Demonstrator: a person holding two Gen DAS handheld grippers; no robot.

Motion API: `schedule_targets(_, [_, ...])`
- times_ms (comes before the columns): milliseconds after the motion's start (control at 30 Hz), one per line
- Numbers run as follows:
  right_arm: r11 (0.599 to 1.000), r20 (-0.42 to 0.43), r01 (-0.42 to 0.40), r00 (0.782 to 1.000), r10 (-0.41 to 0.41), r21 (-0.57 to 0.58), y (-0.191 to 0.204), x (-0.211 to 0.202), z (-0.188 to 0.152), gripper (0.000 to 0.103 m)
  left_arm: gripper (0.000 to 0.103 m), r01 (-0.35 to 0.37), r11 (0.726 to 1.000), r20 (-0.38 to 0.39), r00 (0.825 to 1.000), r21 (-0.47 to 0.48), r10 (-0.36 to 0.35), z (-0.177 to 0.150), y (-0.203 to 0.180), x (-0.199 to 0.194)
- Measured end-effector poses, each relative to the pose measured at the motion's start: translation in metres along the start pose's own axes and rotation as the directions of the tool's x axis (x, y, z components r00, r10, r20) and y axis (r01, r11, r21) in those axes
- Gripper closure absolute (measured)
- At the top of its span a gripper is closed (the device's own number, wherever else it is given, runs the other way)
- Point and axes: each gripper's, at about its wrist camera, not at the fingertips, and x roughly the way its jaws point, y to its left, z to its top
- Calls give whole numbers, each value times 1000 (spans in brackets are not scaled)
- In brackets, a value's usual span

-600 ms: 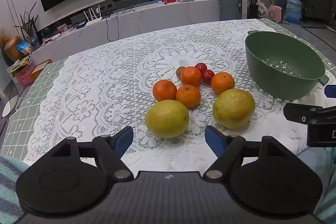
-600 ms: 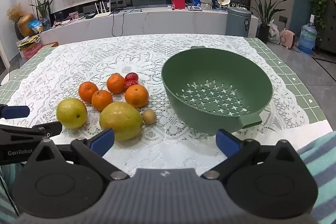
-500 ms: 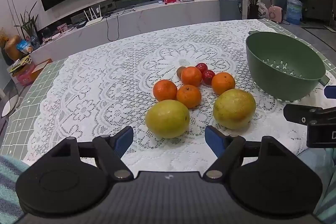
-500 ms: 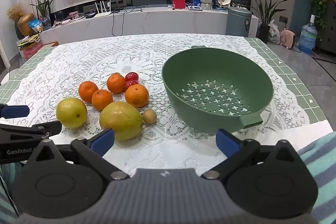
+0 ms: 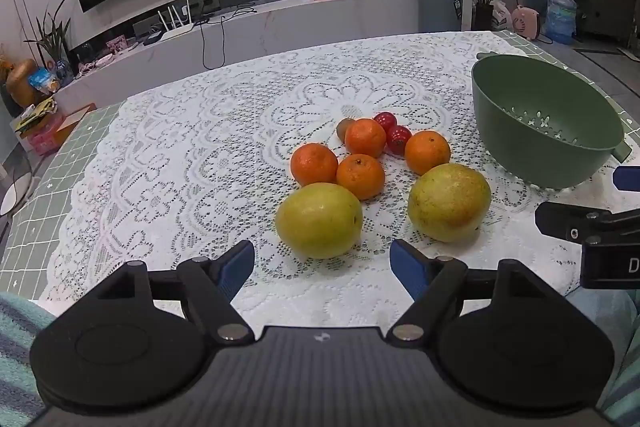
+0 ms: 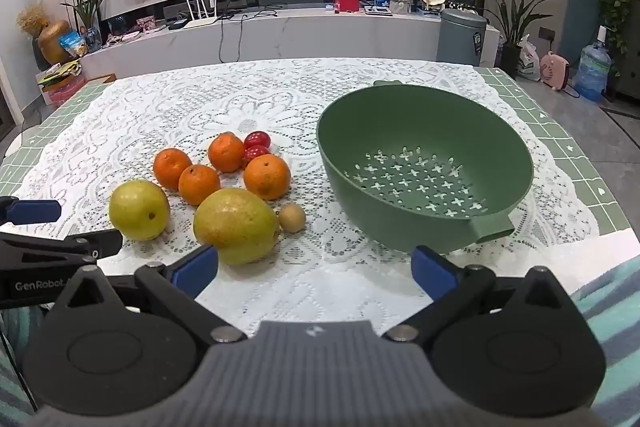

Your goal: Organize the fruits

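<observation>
Your left gripper (image 5: 322, 265) hangs with fingers wide, just short of the yellow-green pear (image 5: 319, 220). Your right gripper (image 6: 314, 267) is spread wide too, holding nothing, near the second pear (image 6: 236, 225). The oranges (image 6: 267, 176) cluster on the lace-covered surface (image 6: 160, 115), left of the green colander (image 6: 424, 167).

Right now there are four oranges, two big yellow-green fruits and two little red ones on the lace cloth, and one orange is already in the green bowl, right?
Not quite: the green bowl holds no fruit at all. The right wrist view looks into it and shows only its bare, holed bottom. All four oranges sit on the lace cloth with the yellow-green fruits and the red ones.
</observation>
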Motion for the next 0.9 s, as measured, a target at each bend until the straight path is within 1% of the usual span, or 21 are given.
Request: schedule_targets(900, [1000,-21,3,1000,-3,-3,0,5,-1,4,12,4,1000,-12,1000,-9,-4,-2,1,1])
